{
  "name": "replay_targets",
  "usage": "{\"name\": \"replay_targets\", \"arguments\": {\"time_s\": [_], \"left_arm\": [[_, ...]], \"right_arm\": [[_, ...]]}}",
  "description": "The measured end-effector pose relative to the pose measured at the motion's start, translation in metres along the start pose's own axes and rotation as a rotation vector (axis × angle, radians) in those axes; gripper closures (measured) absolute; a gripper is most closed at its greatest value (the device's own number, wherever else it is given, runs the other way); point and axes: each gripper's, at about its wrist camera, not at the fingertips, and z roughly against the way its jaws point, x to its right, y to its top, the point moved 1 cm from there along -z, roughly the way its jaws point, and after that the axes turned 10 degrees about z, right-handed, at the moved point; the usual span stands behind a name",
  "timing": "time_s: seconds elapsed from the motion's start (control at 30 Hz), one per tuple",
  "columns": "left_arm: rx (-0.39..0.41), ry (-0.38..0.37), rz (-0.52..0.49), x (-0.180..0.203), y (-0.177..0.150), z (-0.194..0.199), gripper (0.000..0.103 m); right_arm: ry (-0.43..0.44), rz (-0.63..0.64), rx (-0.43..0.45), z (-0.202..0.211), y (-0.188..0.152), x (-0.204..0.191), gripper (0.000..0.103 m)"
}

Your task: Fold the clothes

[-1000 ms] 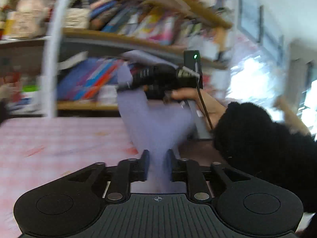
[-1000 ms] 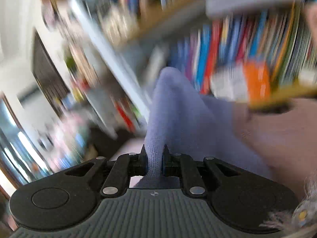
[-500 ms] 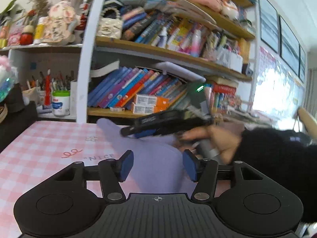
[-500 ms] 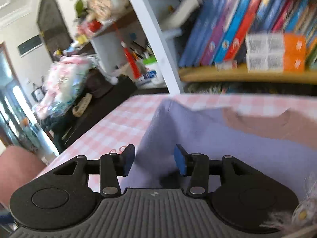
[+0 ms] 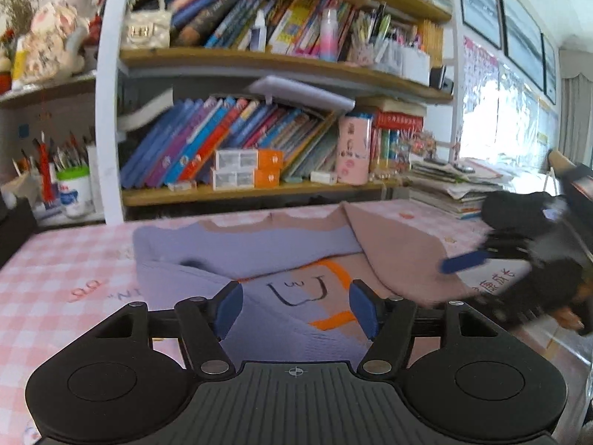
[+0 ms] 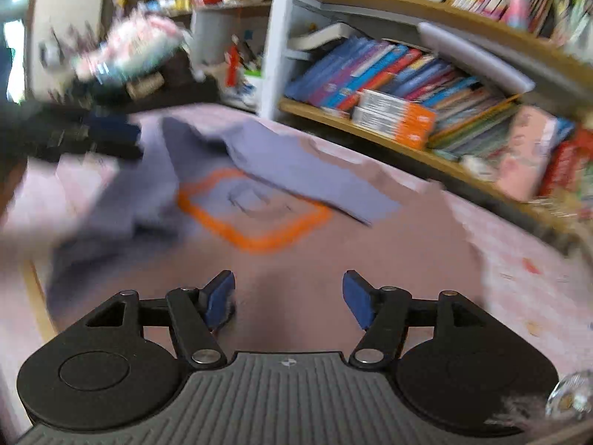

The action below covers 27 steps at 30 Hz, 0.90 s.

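Because the sweater [image 5: 259,244] is a soft knit with no stiffness of its own, it should be treated as a light, limp load that drapes, stretches and bunches wherever it is unsupported. It lies on the pink checked table [image 5: 63,259] in front of the bookshelf [image 5: 259,189], partly folded: in the left wrist view a lavender band runs across the middle from 9 to 2 o'clock, a tan panel lies at 2 to 3 o'clock with its lower edge turned over the front, and an orange-framed print [image 5: 326,296] shows between the fingers at centre. The left hand-held gripper [image 5: 296,309] is spread wide and holds nothing, hovering just above the lavender front. The right hand-held gripper [image 6: 289,298] is likewise spread and empty, above the tan side of the cloth; its view is blurred, so whether its fingers touch the fabric cannot be told. Seen from the left wrist, the right unit appears at 3 o'clock as a dark blur. Knit fabric is not slippery and not fragile, but a pinch on a single layer in mid-panel would likely pull a peak and drag the layers beneath. Preferred grip points, in judgement, are hems, seams and fold edges, taken with both grippers well apart so the edge stays straight during transfer. Lift only enough to clear the table, since hanging cloth will swing.
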Motion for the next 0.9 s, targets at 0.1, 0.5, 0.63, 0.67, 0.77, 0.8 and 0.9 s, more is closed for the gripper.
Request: {"name": "replay_targets", "arguments": {"time_s": [0.1,0.5,0.63,0.67,0.77,0.8,0.9], "left_arm": [[-0.012,0.004,-0.009,0.004,0.002,-0.006,0.038],[-0.053,0.047,-0.05,0.013,-0.002,-0.012,0.038],[-0.049,0.063,-0.038,0.007,0.0,-0.012,0.038],[-0.048,0.064,-0.033,0.005,0.0,-0.012,0.038],[-0.048,0.066,-0.03,0.004,0.001,-0.013,0.038],[-0.047,0.064,-0.033,0.005,0.001,-0.013,0.038],[-0.04,0.057,-0.045,0.008,0.0,-0.012,0.038]], "right_arm": [[-0.064,0.052,0.004,0.022,-0.013,-0.009,0.041],[0.07,0.139,-0.021,0.002,-0.001,-0.035,0.077],[0.019,0.035,-0.035,-0.008,0.001,-0.007,0.099],[-0.043,0.016,-0.034,-0.007,0.002,0.007,0.099],[-0.304,-0.041,-0.053,-0.006,0.001,0.063,0.099],[-0.401,-0.066,-0.07,-0.006,-0.001,0.086,0.099],[-0.699,-0.104,-0.137,-0.005,-0.012,0.147,0.099]]}}
